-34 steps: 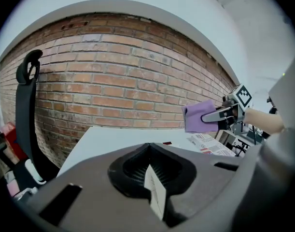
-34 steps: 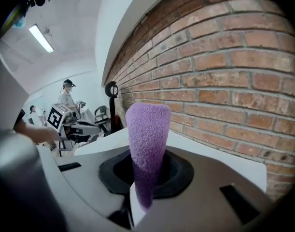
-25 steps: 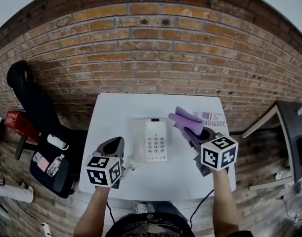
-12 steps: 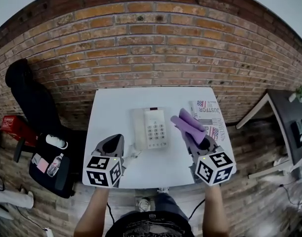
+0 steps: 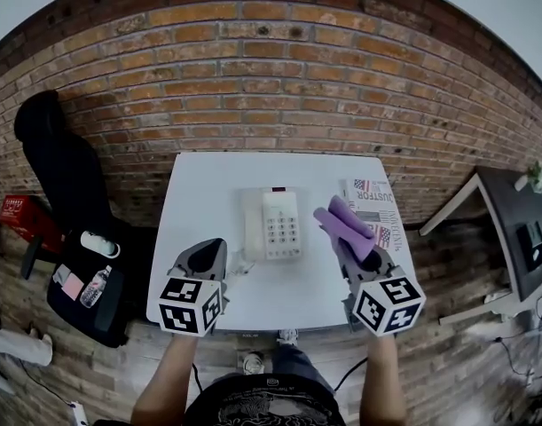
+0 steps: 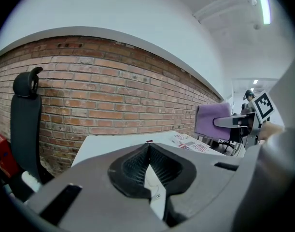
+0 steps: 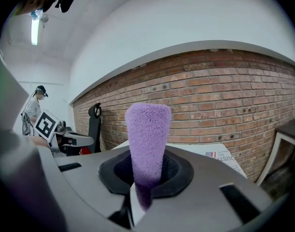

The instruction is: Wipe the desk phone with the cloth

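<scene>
While hovering over the near right part of the white desk (image 5: pixel 208 185), pinches a purple cloth (image 5: pixel 346 227) in the right gripper (image 5: pixel 357 254), jaws closed on the cloth's lower end. Has the rest of the cloth sticking up and forward past the jaws as a folded, fuzzy strip, raised off the desk surface. Points it toward the brick wall (image 5: pixel 271 87), with its far end over the edge of a printed newspaper (image 5: pixel 374 204) that lies flat along the desk's right side.

Shows the desk phone (image 5: pixel 275 224) near the middle of the desk, just left of the cloth and clear of it. Sits flat, handset in its cradle on the left and keypad on the right.

Carries the left gripper (image 6: pixel 148 149) over the near left part of the desk, jaws pressed together at the tips with nothing between them. Hangs close to the phone's near left corner without touching it.

Has 1 black office chair (image 5: pixel 58 180) left of the desk, against the wall, and 1 bottle (image 5: pixel 95 289) lying on a dark surface below it.
</scene>
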{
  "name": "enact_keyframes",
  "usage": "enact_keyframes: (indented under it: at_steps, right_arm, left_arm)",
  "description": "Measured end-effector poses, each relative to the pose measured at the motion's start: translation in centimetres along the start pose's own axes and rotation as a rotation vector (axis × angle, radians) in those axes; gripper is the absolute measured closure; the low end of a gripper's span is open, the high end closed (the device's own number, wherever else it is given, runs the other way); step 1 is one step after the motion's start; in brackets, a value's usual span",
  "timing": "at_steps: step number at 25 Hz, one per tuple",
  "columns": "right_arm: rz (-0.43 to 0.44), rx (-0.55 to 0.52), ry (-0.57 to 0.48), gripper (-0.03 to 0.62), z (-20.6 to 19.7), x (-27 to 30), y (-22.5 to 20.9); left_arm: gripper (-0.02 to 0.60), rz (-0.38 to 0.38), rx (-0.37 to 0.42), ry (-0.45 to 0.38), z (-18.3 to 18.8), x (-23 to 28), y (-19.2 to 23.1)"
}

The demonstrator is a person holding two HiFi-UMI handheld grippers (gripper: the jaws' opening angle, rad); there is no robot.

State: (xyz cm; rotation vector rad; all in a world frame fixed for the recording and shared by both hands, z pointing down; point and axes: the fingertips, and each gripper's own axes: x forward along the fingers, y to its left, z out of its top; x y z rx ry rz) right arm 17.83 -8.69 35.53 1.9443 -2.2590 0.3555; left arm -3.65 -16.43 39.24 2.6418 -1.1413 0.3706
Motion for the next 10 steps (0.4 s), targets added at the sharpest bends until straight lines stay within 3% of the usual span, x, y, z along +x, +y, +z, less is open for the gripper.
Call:
enact_keyframes:
  at_steps: [10]
  right_arm:
    - [0.009, -0.009, 0.001, 0.551, 0.4, 0.0, 1.3]
  left_arm:
    - [0.577, 0.003, -0.009, -0.003, 0.0, -0.8, 0.7]
